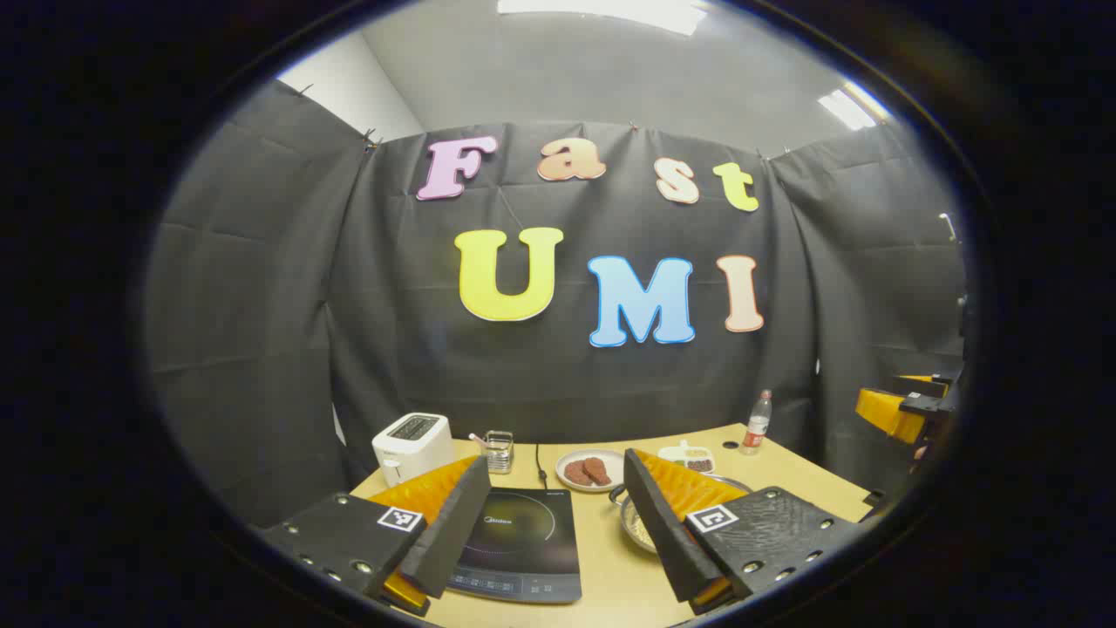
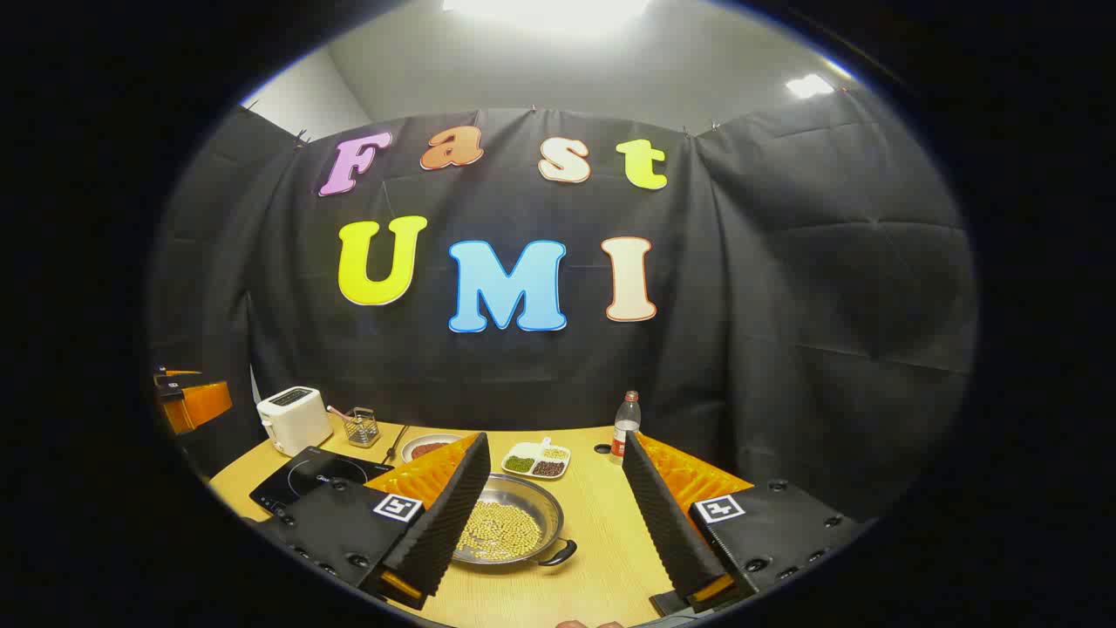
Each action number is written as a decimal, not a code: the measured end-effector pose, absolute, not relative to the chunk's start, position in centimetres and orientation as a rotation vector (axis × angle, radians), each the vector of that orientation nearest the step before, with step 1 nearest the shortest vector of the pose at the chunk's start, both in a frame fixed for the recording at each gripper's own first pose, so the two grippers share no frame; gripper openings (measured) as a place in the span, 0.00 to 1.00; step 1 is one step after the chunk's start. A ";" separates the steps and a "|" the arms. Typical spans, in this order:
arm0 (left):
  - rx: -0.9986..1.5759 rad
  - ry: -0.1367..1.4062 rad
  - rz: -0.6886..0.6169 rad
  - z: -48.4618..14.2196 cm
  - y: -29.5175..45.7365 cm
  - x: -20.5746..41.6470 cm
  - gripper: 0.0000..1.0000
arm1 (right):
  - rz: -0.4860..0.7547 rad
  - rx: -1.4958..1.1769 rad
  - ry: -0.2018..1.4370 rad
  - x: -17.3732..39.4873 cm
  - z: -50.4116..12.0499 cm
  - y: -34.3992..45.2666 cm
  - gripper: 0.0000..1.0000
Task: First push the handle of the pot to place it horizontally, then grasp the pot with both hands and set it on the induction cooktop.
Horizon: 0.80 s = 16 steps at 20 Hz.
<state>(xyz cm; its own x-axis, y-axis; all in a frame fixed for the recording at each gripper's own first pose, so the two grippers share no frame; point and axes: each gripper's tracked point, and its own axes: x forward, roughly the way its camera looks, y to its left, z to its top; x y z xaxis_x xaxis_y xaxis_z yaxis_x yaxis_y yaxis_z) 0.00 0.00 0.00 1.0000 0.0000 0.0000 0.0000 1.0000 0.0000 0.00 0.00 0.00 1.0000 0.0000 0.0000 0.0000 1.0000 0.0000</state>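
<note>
Pot (image 2: 510,522) sits on the wooden table (image 2: 602,523) to the right of the induction cooktop (image 2: 314,475), apart from it; in your right gripper view it is a shallow metal pan with pale round grains inside and a dark handle (image 2: 558,554) sticking out at its near right edge. Your right gripper (image 2: 558,515) hangs above the table with its fingers spread wide and nothing between them, the pot lying behind its left finger. Your left gripper (image 1: 558,523) is spread wide too, gripping nothing, and between its fingers you see the cooktop (image 1: 519,545) on the left and the rim of the pot (image 1: 641,523) partly hidden behind the right finger. Farther back on the table stand a white toaster (image 1: 411,445), a small wire holder (image 1: 499,451), a plate with brown pieces (image 1: 590,471), a divided white dish of beans (image 2: 536,460) and a plastic bottle (image 2: 624,427) near the black cloth wall. Each view also catches the other gripper at its edge, well off to the side (image 1: 902,406) (image 2: 187,401).
</note>
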 end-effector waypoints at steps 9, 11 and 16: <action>0.023 0.005 -0.022 -0.3 -1.3 0.2 0.96 | 0.000 0.003 0.015 0.1 -0.6 0.0 0.98; 0.016 0.012 -0.021 -0.6 -1.3 0.0 0.96 | 0.002 0.004 0.026 0.2 -1.1 0.0 0.98; 0.005 0.026 -0.002 -1.1 -1.2 0.3 0.93 | 0.021 0.000 0.066 0.4 -2.3 0.5 0.97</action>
